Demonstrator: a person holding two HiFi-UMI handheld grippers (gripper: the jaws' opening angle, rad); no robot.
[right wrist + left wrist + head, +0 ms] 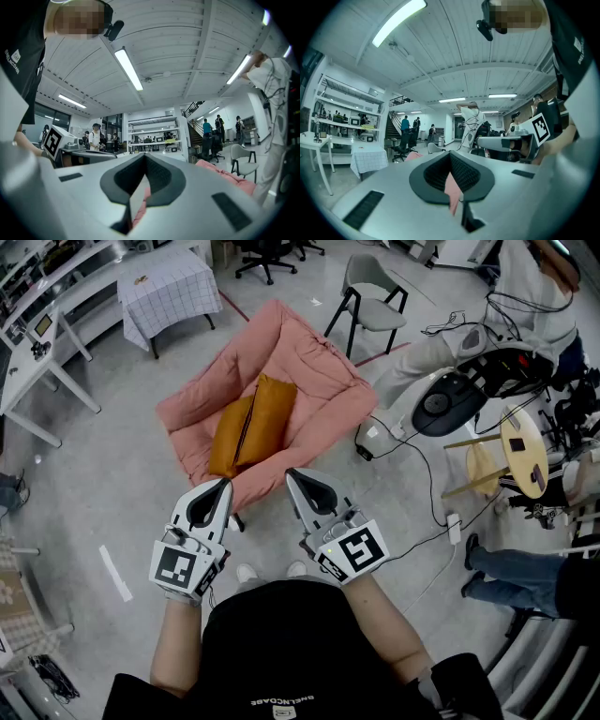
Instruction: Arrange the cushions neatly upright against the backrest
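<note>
Closest to you, in front of your black shirt, both tools are held level. The left tool [224, 484] and the right tool [292, 474] are each clenched on nothing, with their tips just short of the front edge of the pink armchair [202, 404]. If they arrive clenched like this, they will likely shove the soft fabric instead of gripping it, so the jaws need to part first. Just beyond, the 2 orange cushions [253, 423] lie in the seat, pressed together along 1 long edge and slanting like a ridge. They sit toward the left of the seat, and neither stands against the backrest [305, 348]. A bite at that shared seam could catch both cushions at once, and a deep bite could pinch the pink padding underneath. The cushions look limp, so 1 held by a corner may fold, and on the puffy backrest it may slump forward once let go. To the right of the armchair, a black cable [412, 451] trails across the floor from a white machine [441, 395]. Stepping that way could snag your foot.
</note>
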